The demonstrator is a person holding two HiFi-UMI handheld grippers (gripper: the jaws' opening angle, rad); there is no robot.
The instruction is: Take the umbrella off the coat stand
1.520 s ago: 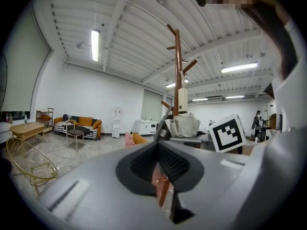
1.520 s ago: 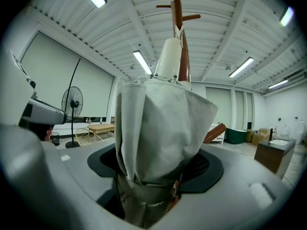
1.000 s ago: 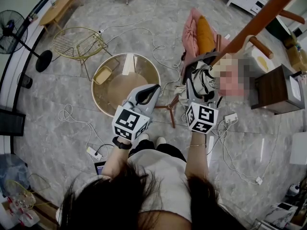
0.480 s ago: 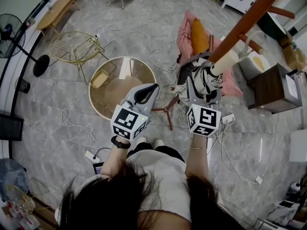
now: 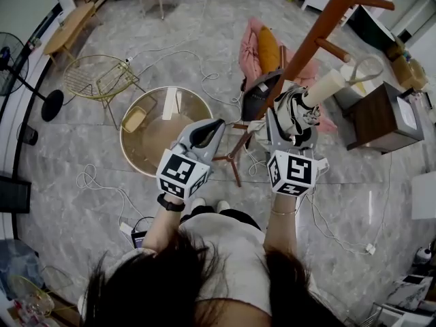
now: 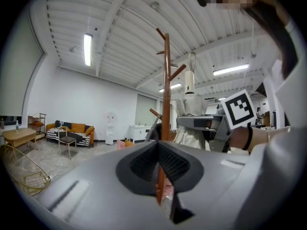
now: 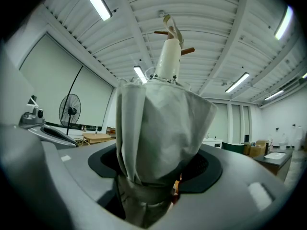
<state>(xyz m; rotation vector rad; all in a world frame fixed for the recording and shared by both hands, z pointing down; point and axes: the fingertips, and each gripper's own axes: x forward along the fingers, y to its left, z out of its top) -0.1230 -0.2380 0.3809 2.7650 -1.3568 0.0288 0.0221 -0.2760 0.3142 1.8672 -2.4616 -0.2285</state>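
Observation:
A folded umbrella (image 5: 293, 111) with pale grey-white fabric and a cream handle (image 5: 325, 87) stands upright beside the brown wooden coat stand (image 5: 320, 26). My right gripper (image 5: 291, 125) is shut on its bundled fabric. In the right gripper view the umbrella (image 7: 160, 128) fills the space between the jaws, and its strap (image 7: 173, 28) loops by a peg at the top of the stand. My left gripper (image 5: 218, 125) hovers left of the stand, shut and holding nothing. In the left gripper view its tips (image 6: 158, 147) meet in front of the stand's pole (image 6: 166, 104).
A round glass table (image 5: 136, 107) sits on the floor left of the stand, with a wire chair (image 5: 99, 80) beyond it. A pink cushioned seat (image 5: 262, 46) lies behind the stand and a dark wooden cabinet (image 5: 378, 118) to the right. Cables trail over the floor.
My right gripper has risen with the umbrella in it, lifting the handle up along the pole. The left gripper has drifted slightly upward and stays shut.

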